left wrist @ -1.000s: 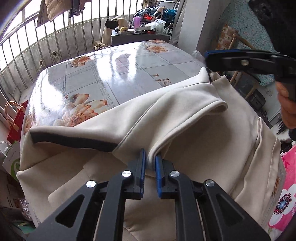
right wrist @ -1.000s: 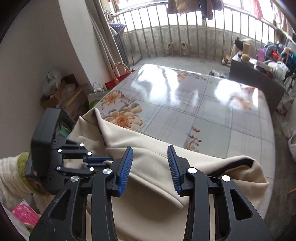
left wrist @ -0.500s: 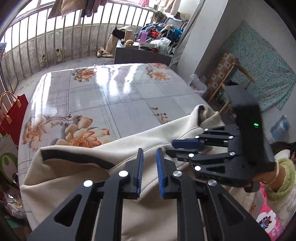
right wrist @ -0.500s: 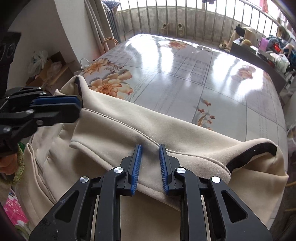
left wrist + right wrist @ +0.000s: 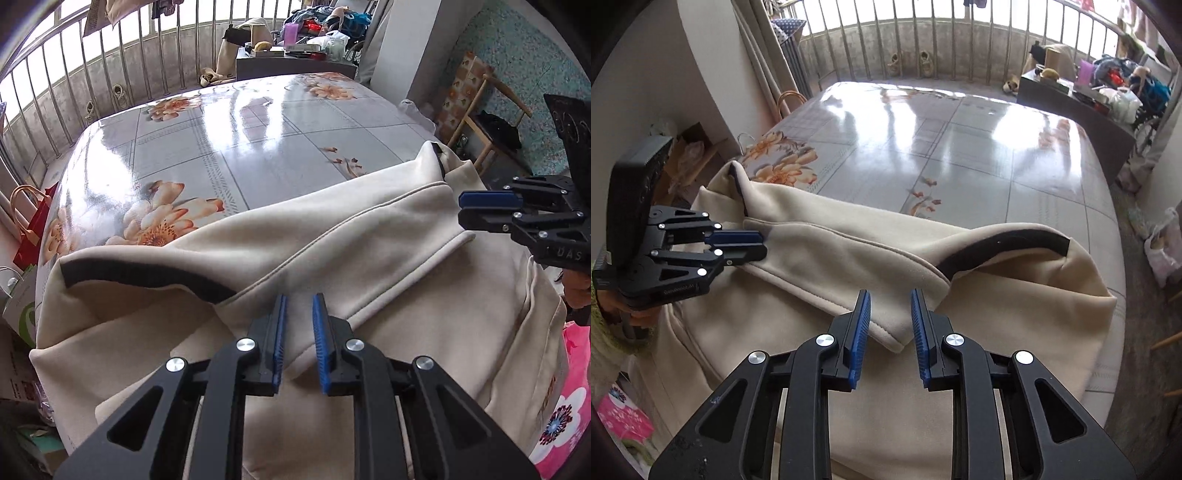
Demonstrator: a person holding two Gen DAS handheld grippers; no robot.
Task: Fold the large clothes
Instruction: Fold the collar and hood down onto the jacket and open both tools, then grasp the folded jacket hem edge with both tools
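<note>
Lower centre, left gripper [image 5: 297,332] and right gripper [image 5: 888,330] both spread over cream garment [image 5: 369,258]; unpinned fold risks slipping off glossy table [image 5: 221,147].

- Your right hand-held gripper [image 5: 889,334] hangs with jaws apart over the cream garment [image 5: 827,258] on the desk [image 5: 960,155].
- Your left hand-held gripper [image 5: 740,243] sits at the garment's left edge.

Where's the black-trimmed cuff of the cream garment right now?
In the right wrist view, the black-trimmed cuff lies right of centre on the cream garment, beyond the right gripper.
</note>
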